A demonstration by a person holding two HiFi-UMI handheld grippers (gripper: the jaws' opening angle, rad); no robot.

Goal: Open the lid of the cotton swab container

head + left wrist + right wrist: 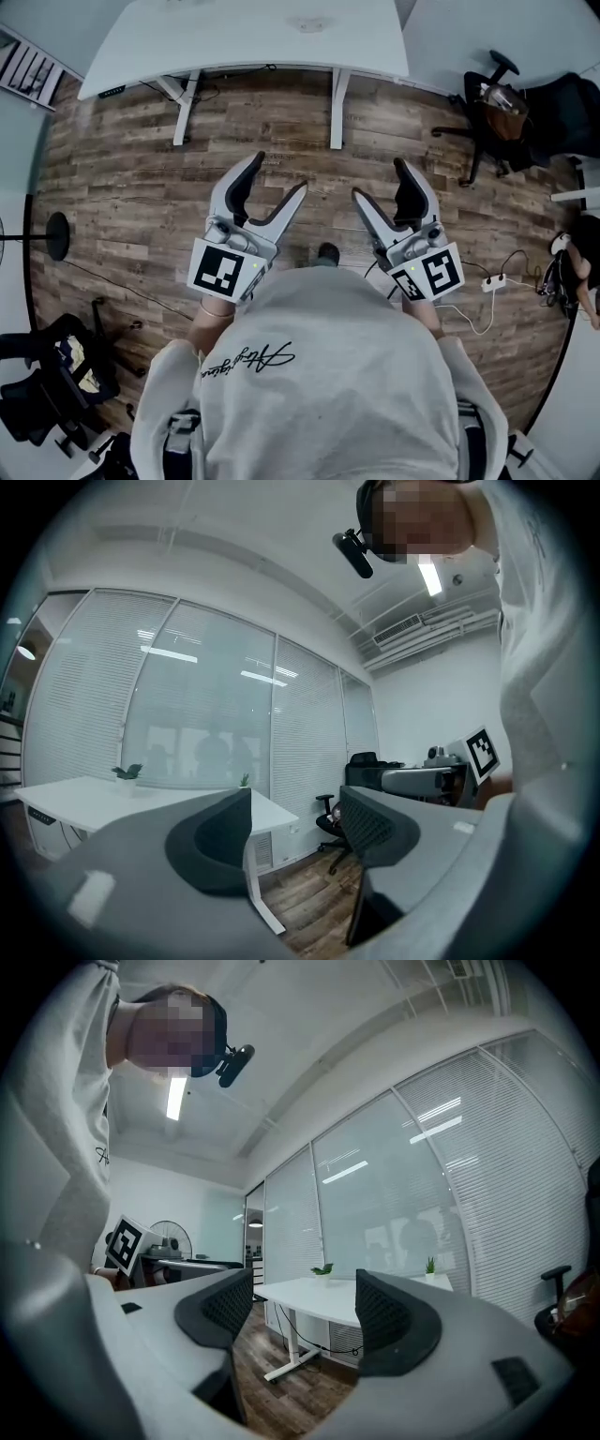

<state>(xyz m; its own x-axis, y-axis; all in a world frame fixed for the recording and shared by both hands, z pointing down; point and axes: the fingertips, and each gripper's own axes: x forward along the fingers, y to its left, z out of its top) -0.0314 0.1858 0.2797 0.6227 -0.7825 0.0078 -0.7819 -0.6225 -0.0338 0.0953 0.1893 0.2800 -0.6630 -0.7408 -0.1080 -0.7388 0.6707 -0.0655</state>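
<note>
On the far left a dark office chair (42,375) stands on the wood floor (122,187), clear of the person. The left tool (279,172) is held close to the chest and aimed at the white desk (234,37) ahead, released, with nothing between its jaws. The right tool (380,178) mirrors it, equally spread and empty. This looks like a ready pose with the work not yet begun. Another chair (506,103) stands at the right. The cotton swab container cannot be made out in any view.

The person wore a pale grey sweatshirt (319,398) with black script lettering (246,359) on the chest, long sleeves (157,398), and a black camera (354,551) mounted at the head
</note>
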